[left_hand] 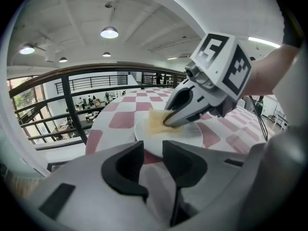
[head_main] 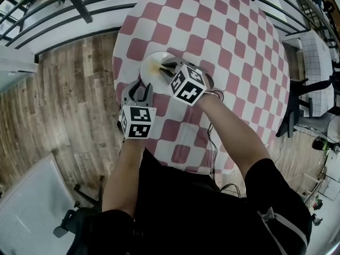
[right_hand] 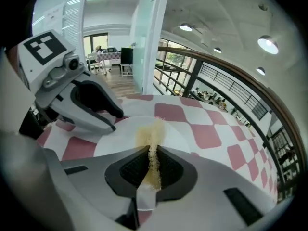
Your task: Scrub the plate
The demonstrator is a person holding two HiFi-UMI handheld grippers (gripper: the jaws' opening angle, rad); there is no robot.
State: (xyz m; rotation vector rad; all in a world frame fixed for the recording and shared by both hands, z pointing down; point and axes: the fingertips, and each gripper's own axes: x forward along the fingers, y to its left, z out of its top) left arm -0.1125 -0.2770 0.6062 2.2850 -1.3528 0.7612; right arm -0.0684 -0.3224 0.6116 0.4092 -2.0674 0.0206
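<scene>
Left gripper (left_hand: 153, 148), foreground: dark jaws apart, the near rim of the white plate (left_hand: 190, 137) lying just beyond their tips. Right gripper (left_hand: 168, 121), bearing its marker cube (left_hand: 224, 61), reaches in from the right and presses a yellow scrubbing pad (left_hand: 155, 120) onto the plate. The plate rests on a red-and-white checked desk (left_hand: 122, 120); a dark railing (left_hand: 72, 78) runs behind.
</scene>
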